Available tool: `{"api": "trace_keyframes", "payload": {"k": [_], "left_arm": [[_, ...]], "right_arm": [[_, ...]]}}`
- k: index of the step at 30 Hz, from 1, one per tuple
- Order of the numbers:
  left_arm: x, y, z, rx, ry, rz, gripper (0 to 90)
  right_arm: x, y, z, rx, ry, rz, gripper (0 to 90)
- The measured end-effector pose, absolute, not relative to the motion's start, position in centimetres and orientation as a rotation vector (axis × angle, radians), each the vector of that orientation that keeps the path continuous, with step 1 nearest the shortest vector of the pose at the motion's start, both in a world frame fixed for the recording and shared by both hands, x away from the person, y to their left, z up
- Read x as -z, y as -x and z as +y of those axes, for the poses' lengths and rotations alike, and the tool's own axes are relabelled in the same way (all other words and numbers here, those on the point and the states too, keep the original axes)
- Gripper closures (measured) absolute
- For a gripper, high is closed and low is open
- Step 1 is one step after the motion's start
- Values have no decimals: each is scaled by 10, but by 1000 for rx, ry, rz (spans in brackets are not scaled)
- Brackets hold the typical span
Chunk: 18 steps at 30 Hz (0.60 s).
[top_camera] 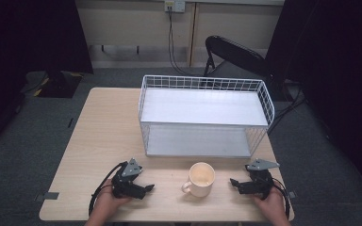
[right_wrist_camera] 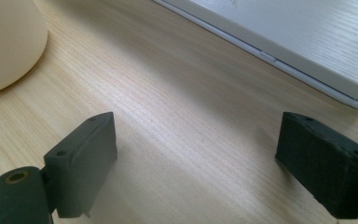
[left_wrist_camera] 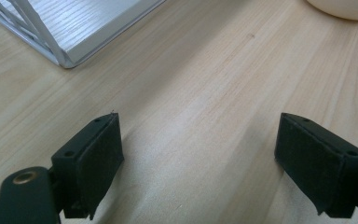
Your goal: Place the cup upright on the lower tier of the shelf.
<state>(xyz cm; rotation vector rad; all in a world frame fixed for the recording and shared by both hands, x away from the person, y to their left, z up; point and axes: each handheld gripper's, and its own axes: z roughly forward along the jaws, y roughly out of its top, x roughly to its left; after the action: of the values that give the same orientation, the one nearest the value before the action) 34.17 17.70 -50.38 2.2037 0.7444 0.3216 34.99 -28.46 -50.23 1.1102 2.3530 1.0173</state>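
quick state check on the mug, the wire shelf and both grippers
mug: upright on the table, empty, handle toward the left gripper, untouched
wire shelf: upright, both tiers bare
left gripper: open, holding nothing
right gripper: open, holding nothing

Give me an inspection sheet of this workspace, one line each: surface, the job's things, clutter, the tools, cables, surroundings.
Surface: light wooden table, bare wood between the tools.
Job's things: cream mug, upright and empty, handle toward the left tool, standing near the table's front edge; white wire rack with two shelves behind it, both shelves bare.
Clutter: nothing seen.
Tools: left tool open, resting on the table left of the mug, nothing between its jaws; right tool open, right of the mug, also holding nothing.
Cables: one loops from each tool; a wall cable hangs from a socket behind.
Surroundings: grey carpet, black folding chair behind the rack, dark curtains at both sides.
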Motion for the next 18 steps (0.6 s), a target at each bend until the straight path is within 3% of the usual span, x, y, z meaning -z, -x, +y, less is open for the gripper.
{"api": "trace_keyframes", "payload": {"k": [10, 18], "left_arm": [[504, -342, 177, -320, -2207, 740, 140], [504, -342, 177, -320, -2207, 739, 139]], "right_arm": [[497, -350, -280, -952, -1170, 2369, 152], [461, -339, -266, -1048, -1079, 2421, 199]]}}
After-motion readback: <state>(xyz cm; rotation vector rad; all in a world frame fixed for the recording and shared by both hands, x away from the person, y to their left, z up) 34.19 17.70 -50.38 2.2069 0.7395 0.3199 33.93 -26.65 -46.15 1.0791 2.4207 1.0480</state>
